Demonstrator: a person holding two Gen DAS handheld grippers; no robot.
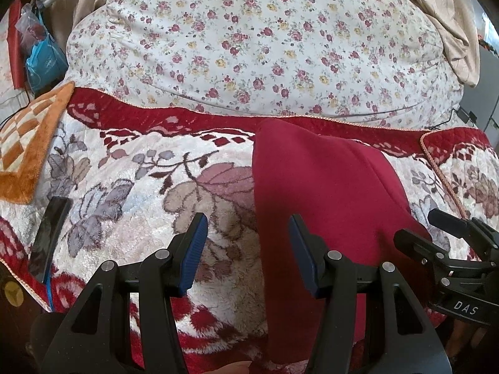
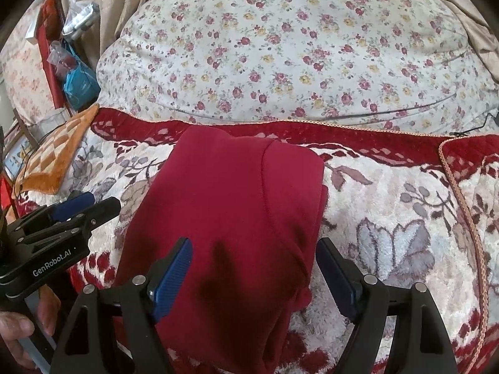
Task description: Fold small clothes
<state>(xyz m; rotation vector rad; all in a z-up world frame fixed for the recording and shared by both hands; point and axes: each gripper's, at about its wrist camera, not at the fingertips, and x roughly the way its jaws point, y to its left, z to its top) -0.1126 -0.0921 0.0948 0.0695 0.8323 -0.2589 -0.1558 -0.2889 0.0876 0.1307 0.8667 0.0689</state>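
A dark red garment (image 1: 324,193) lies folded lengthwise on a plush floral blanket (image 1: 131,187); it also shows in the right wrist view (image 2: 230,205). My left gripper (image 1: 248,233) is open and empty, hovering over the garment's left edge. My right gripper (image 2: 254,257) is open and empty, its jaws straddling the near part of the garment from just above. Each gripper shows in the other's view: the right one (image 1: 436,227) at the right, the left one (image 2: 93,201) at the left.
A big floral-print duvet (image 1: 255,43) is heaped behind the blanket. An orange checkered mat (image 1: 28,143) lies at the left. A dark phone (image 1: 50,237) rests on the blanket's left edge. Bags and clutter (image 2: 75,71) sit at the far left.
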